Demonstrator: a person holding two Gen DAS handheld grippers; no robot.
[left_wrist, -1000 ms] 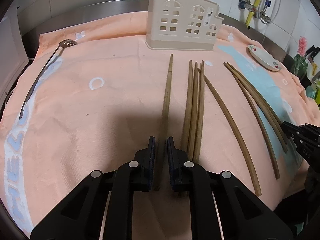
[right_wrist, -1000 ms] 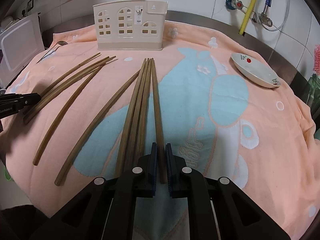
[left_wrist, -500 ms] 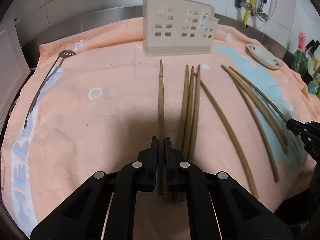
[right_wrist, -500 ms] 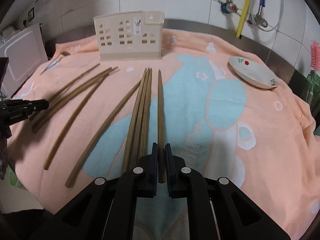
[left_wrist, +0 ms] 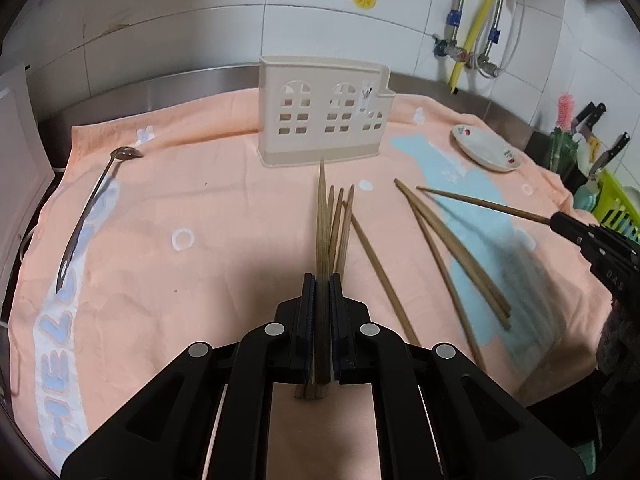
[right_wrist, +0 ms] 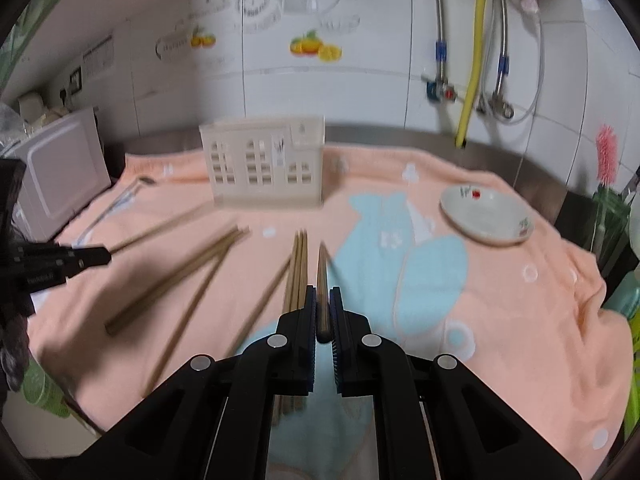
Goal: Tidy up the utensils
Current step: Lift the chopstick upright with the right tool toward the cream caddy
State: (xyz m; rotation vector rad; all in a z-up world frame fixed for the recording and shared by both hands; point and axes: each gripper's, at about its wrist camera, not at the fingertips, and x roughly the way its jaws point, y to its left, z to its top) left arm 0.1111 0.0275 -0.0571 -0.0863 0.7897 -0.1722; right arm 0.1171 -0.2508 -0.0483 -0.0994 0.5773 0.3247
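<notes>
A: In the left wrist view, what does the left gripper [left_wrist: 322, 288] hold?

B: Its jaws are clenched on one wooden chopstick [left_wrist: 321, 216]. The chopstick points forward, and its tip appears just in front of the base of the beige utensil holder [left_wrist: 320, 116], which stands at the far side of the peach towel [left_wrist: 200, 208] that covers the worktop. Three loose chopsticks [left_wrist: 340, 220] lie on the towel just to its right, and more lie scattered further right.

A: Is there any writing?

B: Yes, pale blue letters at the towel's left edge; I read "HEL" and cannot tell the rest. A perforated metal spoon [left_wrist: 86, 212] lies near them. At the right edge the right gripper [left_wrist: 560, 222] holds its own chopstick [left_wrist: 480, 202] in the air. Its body carries white letters, too blurred to read. A small white dish [left_wrist: 486, 152] sits at far right.

A: And the right wrist view?

B: The picture is blurred. The right gripper [right_wrist: 323, 300] has its jaws clenched on the second chopstick [right_wrist: 322, 268], pointing toward the holder [right_wrist: 264, 166]. The left gripper [right_wrist: 100, 256] shows at the left edge with a small white label, not readable. The dish [right_wrist: 486, 218] is on the right.
</notes>
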